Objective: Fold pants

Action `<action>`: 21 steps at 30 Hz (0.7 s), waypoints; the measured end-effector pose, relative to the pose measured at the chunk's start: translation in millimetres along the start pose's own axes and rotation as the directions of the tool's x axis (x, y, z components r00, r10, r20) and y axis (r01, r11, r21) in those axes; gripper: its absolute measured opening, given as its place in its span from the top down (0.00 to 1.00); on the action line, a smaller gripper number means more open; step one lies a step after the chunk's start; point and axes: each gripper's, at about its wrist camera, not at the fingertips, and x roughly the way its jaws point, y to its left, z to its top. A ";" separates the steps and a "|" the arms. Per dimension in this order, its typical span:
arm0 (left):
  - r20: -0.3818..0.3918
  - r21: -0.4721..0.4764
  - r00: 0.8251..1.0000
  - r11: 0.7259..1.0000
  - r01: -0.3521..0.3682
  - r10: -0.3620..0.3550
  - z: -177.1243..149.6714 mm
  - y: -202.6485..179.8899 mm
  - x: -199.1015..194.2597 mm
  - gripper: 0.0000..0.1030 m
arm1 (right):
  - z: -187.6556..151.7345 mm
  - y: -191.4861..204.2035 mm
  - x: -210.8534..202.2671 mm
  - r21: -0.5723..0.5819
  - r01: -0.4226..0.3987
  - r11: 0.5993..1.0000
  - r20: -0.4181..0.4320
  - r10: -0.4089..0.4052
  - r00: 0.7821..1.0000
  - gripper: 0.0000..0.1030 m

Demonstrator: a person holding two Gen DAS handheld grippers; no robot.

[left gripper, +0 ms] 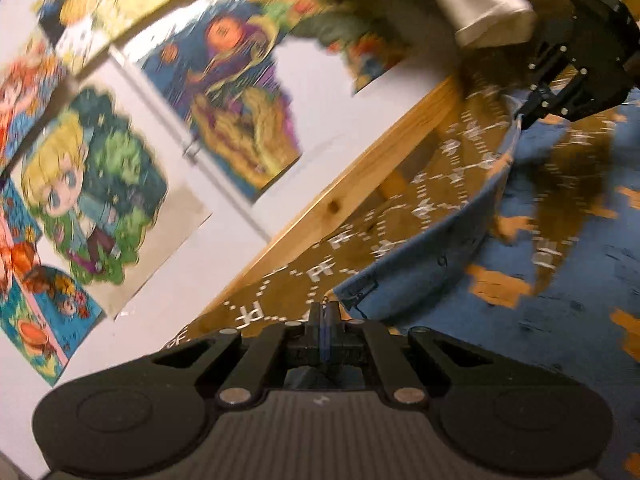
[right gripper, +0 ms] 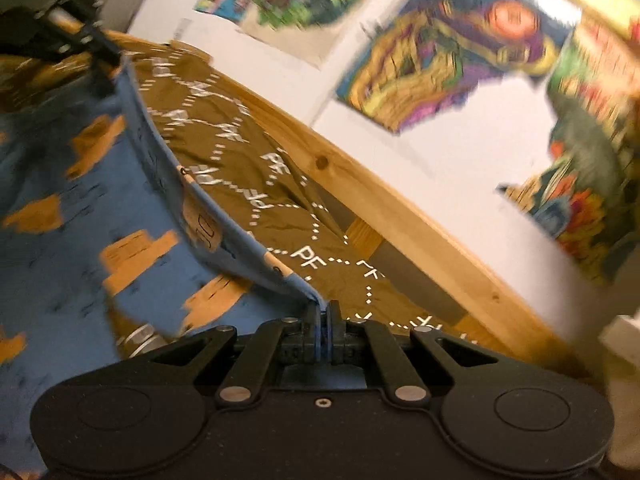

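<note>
Left gripper (left gripper: 325, 320): fingers together, clamped on one end of the pants' (left gripper: 520, 280) top edge, blue cloth visibly pinched between them. Right gripper (right gripper: 322, 320): same, fingers closed on the other end of that edge.

Key relation: the held edge (right gripper: 224, 208) runs straight from one gripper to the other, so its long axis is the line between the two hands. It sags in a shallow curve, not taut. In the left wrist view the right gripper sits at the far end of the edge, upper right; in the right wrist view the left gripper sits upper left. Neither hand is nearer: both already own a corner. The rest of the garment hangs or trails away from the edge on the side opposite the wall.

Pants: blue fabric with orange block patches, a stitched band along the held edge with what looks like a belt loop or tab. Blurred, so detail is limited.

Beyond: olive-brown bedspread (right gripper: 280, 184) with white dotted "PF" print under the pants, wooden bed frame rail (right gripper: 400, 208), then a white wall with cartoon posters (left gripper: 100, 184).

My read: next move probably swings both ends together, keeping the edge level.
</note>
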 end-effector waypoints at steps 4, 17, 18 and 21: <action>0.018 0.083 0.999 0.996 0.045 -0.046 -13.6 -26.9 -32.3 0.99 | -19.8 41.3 -48.6 -0.062 0.030 0.998 0.021 -0.029 0.999 0.99; -0.121 0.264 0.984 0.951 0.161 -0.133 -67.1 -101.5 -55.4 0.99 | -76.4 130.9 -94.1 -0.085 0.017 0.996 -0.074 -0.024 0.997 1.00; -0.122 0.264 0.984 0.951 0.159 -0.131 -67.1 -102.8 -54.7 0.99 | -77.8 131.5 -94.6 -0.080 0.017 0.997 -0.078 -0.023 0.997 1.00; -0.118 0.264 0.985 0.952 0.155 -0.128 -69.5 -105.5 -57.4 0.99 | -81.5 132.8 -97.0 -0.072 0.017 0.997 -0.086 -0.023 0.996 1.00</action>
